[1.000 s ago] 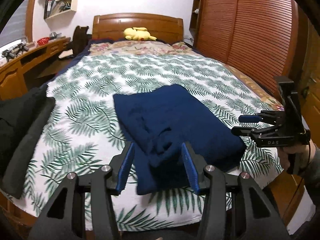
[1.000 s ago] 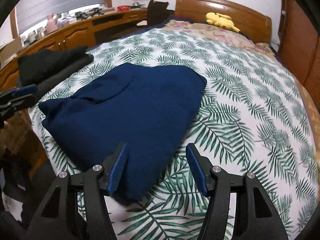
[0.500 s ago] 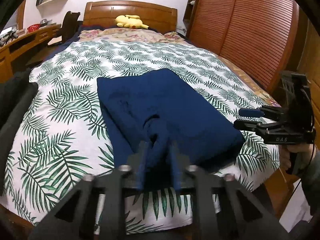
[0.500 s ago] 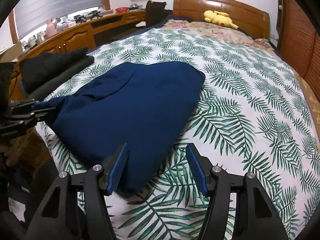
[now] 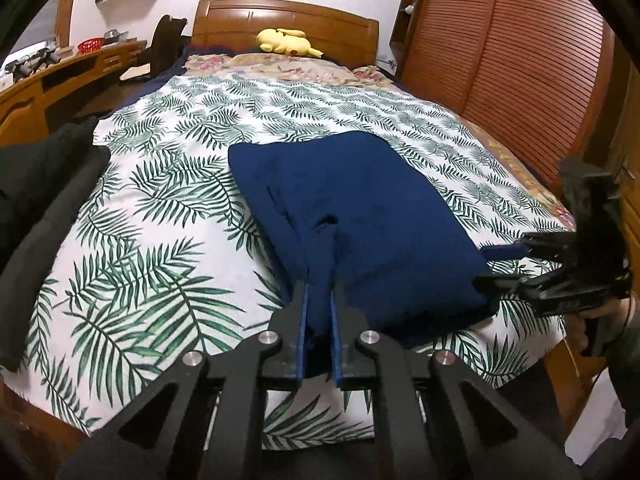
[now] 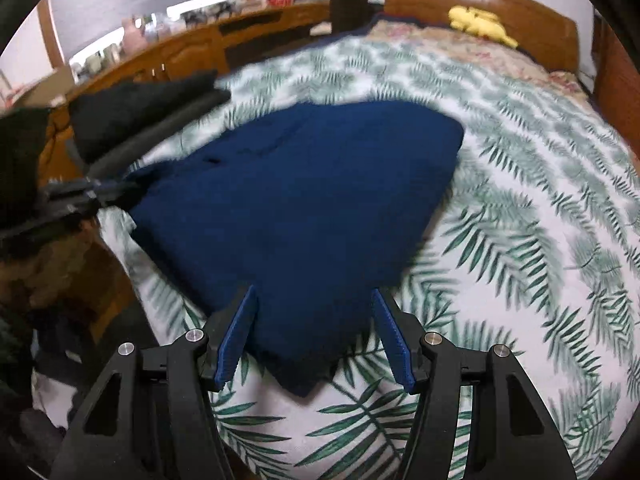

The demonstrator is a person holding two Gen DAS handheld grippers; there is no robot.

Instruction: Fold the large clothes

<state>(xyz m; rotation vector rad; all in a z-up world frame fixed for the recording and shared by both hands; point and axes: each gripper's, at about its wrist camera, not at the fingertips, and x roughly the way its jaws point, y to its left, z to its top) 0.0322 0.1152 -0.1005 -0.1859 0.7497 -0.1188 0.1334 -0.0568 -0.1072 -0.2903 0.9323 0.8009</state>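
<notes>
The left gripper [image 5: 319, 320] has its blue pads pressed close together, pinching a bunched fold of the navy garment [image 5: 360, 216] at the garment's near edge; the cloth rises in a ridge from between the fingers. The right gripper [image 6: 314, 340] stands spread wide, its two blue pads [image 6: 236, 340] on either side of the garment's near corner, which lies between them without being clamped. In the left wrist view the right gripper appears at the garment's right-hand corner, its fingertips at the cloth's edge. The navy garment lies folded in a broad slab on the near half of the bed [image 5: 168, 216], on a white cover printed with green palm leaves. Dark folded clothes [image 6: 136, 116] sit at the bed's left side. A yellow plush toy [image 5: 288, 42] rests by the wooden headboard [image 5: 280, 16], and a wooden desk [image 6: 192, 56] runs along the wall.
</notes>
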